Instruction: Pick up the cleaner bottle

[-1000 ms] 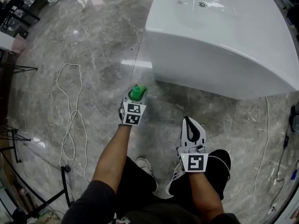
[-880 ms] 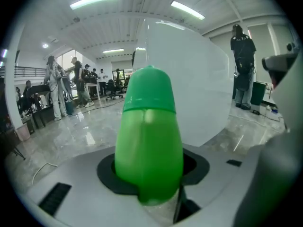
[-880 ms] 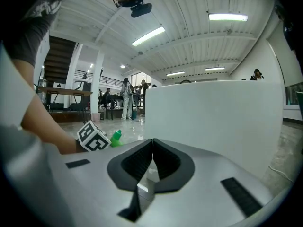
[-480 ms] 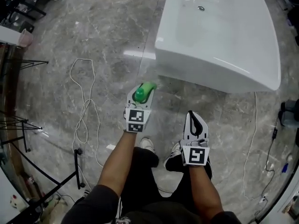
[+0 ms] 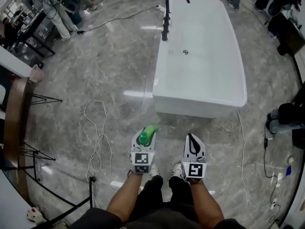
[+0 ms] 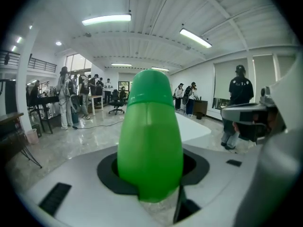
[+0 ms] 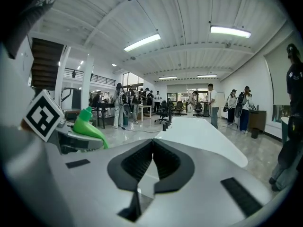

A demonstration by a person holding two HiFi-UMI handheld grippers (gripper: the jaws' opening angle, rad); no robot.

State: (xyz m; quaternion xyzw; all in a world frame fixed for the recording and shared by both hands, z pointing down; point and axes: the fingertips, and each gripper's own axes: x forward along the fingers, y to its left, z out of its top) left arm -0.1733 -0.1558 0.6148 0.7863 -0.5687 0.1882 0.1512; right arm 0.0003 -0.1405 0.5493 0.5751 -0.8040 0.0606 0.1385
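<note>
The cleaner bottle (image 5: 147, 135) is bright green with a narrowed neck. It sits between the jaws of my left gripper (image 5: 145, 138), which is shut on it high above the floor. In the left gripper view the bottle (image 6: 150, 136) fills the middle, neck pointing away, gripped by the dark pads (image 6: 106, 171). My right gripper (image 5: 192, 141) hangs beside it at the same height, shut with nothing in it. In the right gripper view its pads (image 7: 137, 162) meet at the tip, and the bottle (image 7: 88, 122) shows at the left.
A white bathtub (image 5: 200, 75) with a black tap (image 5: 167, 13) stands ahead on the grey marble floor. A white cable (image 5: 97, 137) loops at the left beside black stand legs (image 5: 28, 151). Several people stand at the far left by desks, and one at the right.
Both grippers have risen far above the floor as the person stood up. The bathtub and floor now look smaller and farther. The green bottle stays in the left gripper.
</note>
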